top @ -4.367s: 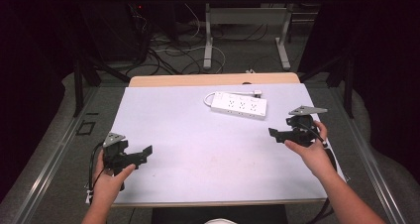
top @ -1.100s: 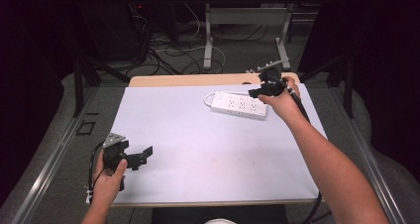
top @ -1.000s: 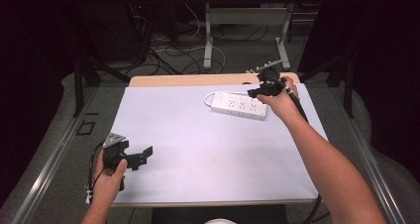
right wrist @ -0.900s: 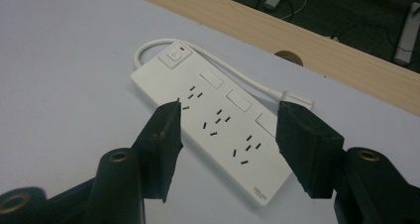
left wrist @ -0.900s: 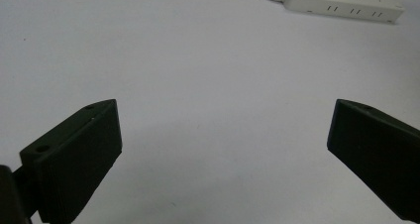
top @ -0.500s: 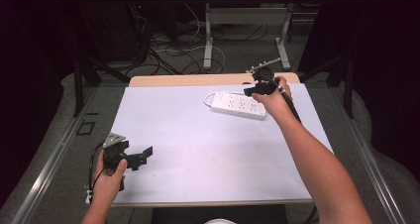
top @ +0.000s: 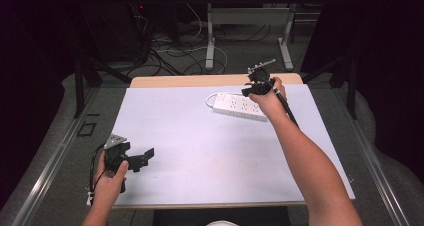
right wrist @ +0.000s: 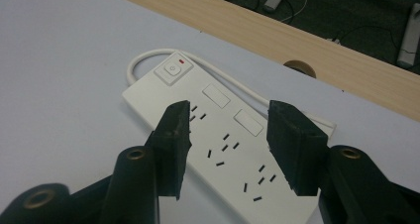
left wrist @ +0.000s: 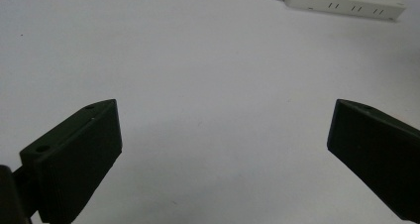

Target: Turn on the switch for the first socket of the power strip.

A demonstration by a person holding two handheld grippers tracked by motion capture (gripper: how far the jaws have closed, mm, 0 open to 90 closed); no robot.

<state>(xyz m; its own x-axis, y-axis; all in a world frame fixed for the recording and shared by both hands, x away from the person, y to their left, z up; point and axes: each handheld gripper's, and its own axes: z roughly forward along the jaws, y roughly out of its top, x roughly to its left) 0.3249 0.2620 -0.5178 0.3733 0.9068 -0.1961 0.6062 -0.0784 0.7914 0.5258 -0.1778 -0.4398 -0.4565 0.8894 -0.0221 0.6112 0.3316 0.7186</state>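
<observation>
Reaching arm: the person's right forearm stretches across the table (top: 200,151) to its far right part, carrying the right gripper (top: 251,89)
Right gripper: hovers over the white power strip (top: 239,106) — its jaws stand partly apart with nothing between them; in the right gripper view they frame the strip's socket rows
Power strip: lies flat on the white tabletop near the far edge, its switch end (right wrist: 172,69) with a small red light pointing left in the high view; its white cord (right wrist: 148,55) loops round that end and runs along the back
Left gripper (top: 141,158): held low at the near left corner of the table, well apart from the strip — jaws spread wide, bare tabletop between them
Far edge: a strip of pale wood (top: 200,80) shows beyond the white surface
</observation>
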